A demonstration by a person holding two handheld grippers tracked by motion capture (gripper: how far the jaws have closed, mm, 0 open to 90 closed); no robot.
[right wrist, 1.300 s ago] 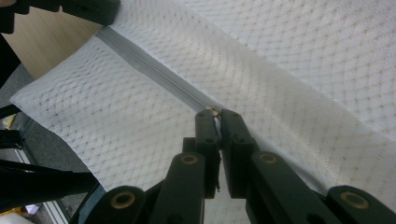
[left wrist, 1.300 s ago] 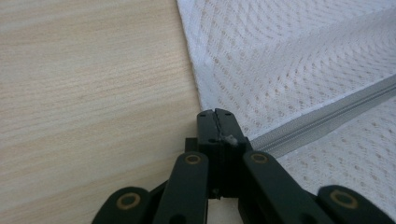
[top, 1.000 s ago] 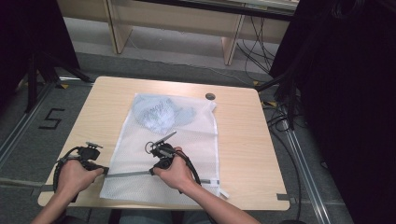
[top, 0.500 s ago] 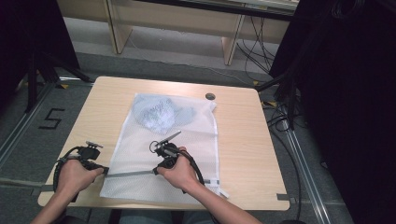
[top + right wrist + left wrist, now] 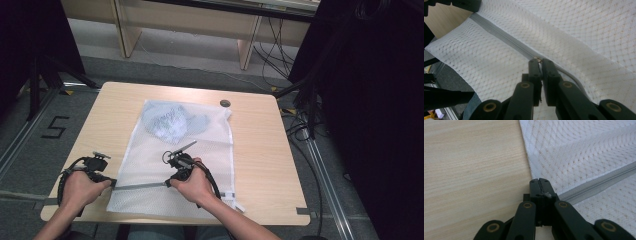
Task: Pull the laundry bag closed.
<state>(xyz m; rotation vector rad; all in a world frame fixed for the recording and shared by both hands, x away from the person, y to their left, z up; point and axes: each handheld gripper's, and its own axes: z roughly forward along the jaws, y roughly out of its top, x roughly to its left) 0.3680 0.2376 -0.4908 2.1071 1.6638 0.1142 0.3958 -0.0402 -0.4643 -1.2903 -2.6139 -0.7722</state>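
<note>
Pale wooden surface (image 5: 260, 150) carries a white mesh laundry bag (image 5: 210, 150). Left tool (image 5: 540, 185) is clenched on the zipper's end at the bag's edge; right tool (image 5: 539, 62) pinches the zipper pull (image 5: 538, 59). A skewed tug could snag mesh in the zipper (image 5: 499, 32).

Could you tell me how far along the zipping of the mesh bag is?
Done: the blue garment is inside the mesh laundry bag, and the grey zipper looks closed between the grippers. In hand: the left gripper pins the zipper's end at the bag's edge; the right gripper pinches the zipper pull. Left: the stretch beyond the pull looks unzipped.
</note>
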